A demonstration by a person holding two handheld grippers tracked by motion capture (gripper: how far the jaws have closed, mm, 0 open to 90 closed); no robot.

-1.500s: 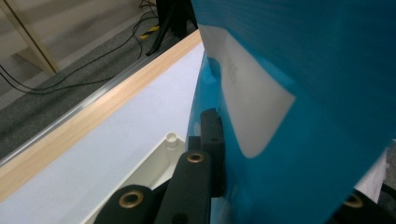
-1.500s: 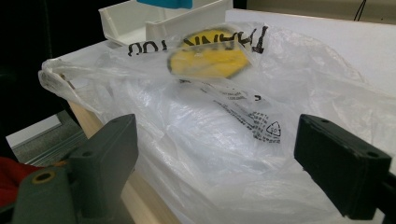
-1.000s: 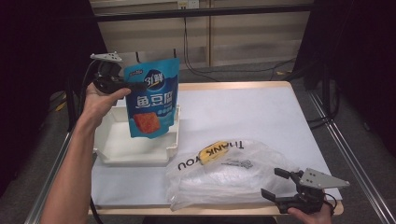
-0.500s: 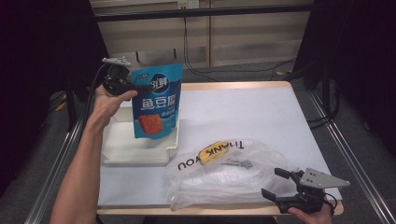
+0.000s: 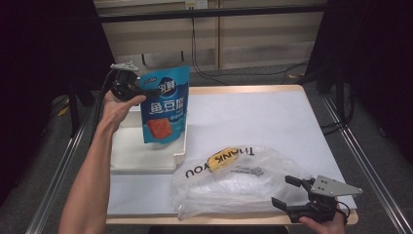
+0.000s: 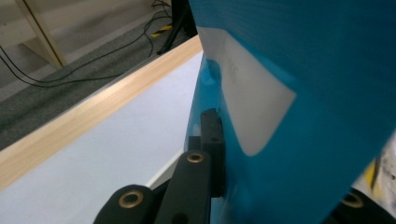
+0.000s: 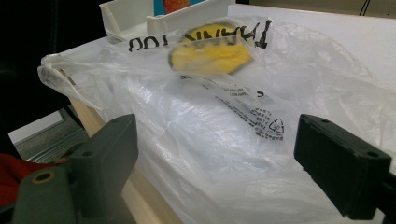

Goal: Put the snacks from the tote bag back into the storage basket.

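A: How does the left claw (image 5: 146, 91) stand?

B: Its jaws are clamped on the upper left edge of the blue snack pouch (image 5: 164, 111). In the left gripper view a black pad (image 6: 212, 140) presses flat against the pouch (image 6: 299, 116).

A: And where does the pouch hang?

B: Upright in the air, above the white tray (image 5: 141, 153) at the left of the counter (image 5: 272, 122). Its lower edge is over the tray's right part; whether it touches the tray cannot be told.

A: What about the right claw (image 5: 287, 191)?

B: It is wide open with nothing gripped. It sits low at the near right edge of the counter, jaws pointing at the clear plastic bag (image 5: 234, 183). In the right gripper view the bag (image 7: 224, 140) lies between and beyond the two jaws, apart from both pads.

A: What else about the bag?

B: It lies crumpled on the counter just right of the tray, printed with black letters and a yellow patch (image 5: 216, 163). The tray's corner (image 7: 187, 16) shows behind it.
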